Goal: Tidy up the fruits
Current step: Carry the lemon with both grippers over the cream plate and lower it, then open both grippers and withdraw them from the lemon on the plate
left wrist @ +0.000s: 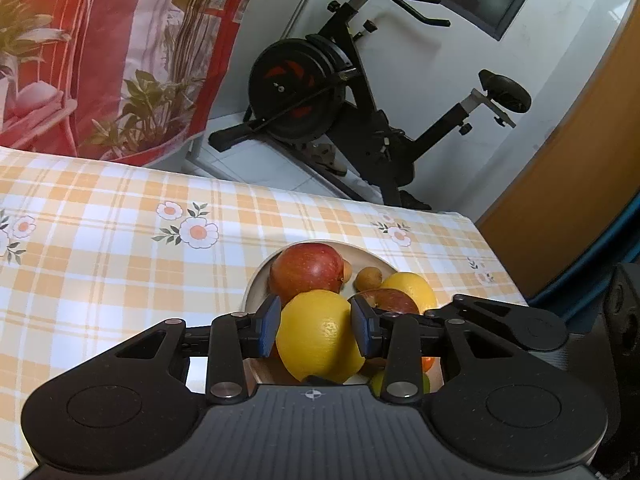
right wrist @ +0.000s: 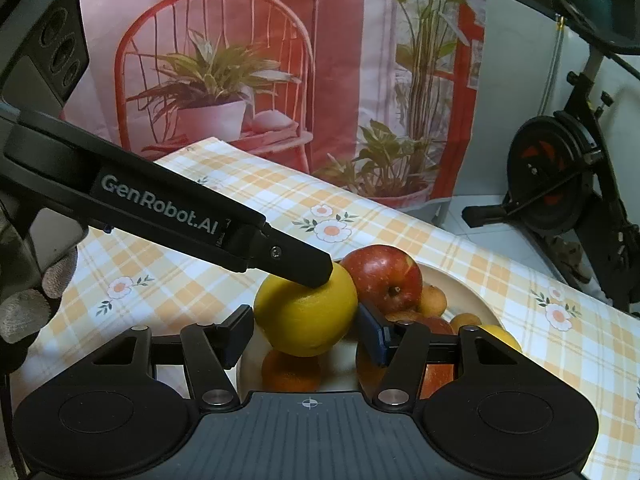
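left claw (left wrist: pixel 316 326) gripping lemon (left wrist: pixel 318 338), two apples (left wrist: pixel 307 272)

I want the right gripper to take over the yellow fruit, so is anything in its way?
Yes: the left gripper is clamped on the yellow fruit from above. The right gripper is open on both sides of it.

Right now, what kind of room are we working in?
Most likely a home living or dining area: an exercise bike stands on the tiled floor, a checked floral tablecloth covers the table, and a printed plant-and-chair backdrop hangs behind it.
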A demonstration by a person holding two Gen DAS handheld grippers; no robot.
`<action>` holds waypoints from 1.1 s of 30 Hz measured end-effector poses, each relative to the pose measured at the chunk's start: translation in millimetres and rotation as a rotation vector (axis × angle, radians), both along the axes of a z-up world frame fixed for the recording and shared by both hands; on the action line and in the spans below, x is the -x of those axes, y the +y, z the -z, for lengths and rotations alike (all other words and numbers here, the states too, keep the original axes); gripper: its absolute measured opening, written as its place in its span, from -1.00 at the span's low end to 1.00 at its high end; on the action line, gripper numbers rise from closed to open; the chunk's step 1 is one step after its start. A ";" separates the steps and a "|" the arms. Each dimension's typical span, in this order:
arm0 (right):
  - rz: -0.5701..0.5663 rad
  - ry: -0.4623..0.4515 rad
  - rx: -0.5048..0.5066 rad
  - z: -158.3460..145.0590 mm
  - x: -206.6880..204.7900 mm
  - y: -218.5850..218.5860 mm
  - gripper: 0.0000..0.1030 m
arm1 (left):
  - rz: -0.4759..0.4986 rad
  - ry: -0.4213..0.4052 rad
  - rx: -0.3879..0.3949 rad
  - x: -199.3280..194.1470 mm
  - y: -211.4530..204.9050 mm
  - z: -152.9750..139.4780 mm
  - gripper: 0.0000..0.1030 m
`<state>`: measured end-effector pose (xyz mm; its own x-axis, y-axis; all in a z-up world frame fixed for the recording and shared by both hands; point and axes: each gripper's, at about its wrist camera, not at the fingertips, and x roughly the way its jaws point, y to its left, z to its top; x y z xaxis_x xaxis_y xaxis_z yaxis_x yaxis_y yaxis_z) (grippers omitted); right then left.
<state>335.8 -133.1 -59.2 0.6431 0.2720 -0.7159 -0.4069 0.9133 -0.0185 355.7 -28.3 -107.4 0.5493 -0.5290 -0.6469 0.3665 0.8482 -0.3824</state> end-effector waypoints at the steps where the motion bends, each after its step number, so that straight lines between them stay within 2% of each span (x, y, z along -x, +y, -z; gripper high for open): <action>1: 0.001 -0.004 0.001 -1.1 1.5 -0.4 0.03 | -0.003 -0.003 -0.003 0.5 -0.3 -0.3 -0.21; 15: 0.045 -0.049 -0.005 -19.0 28.3 -12.2 0.02 | -0.066 -0.063 -0.046 22.2 7.9 -21.4 -0.22; 33: 0.180 -0.145 -0.152 -41.8 104.5 -53.6 0.02 | -0.122 -0.162 -0.102 95.6 11.2 -46.8 -0.21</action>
<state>231.3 -186.8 -17.4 0.7837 0.2413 -0.5723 -0.2407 0.9674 0.0782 260.1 -17.1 -60.5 0.7063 -0.3891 -0.5915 0.3089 0.9211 -0.2370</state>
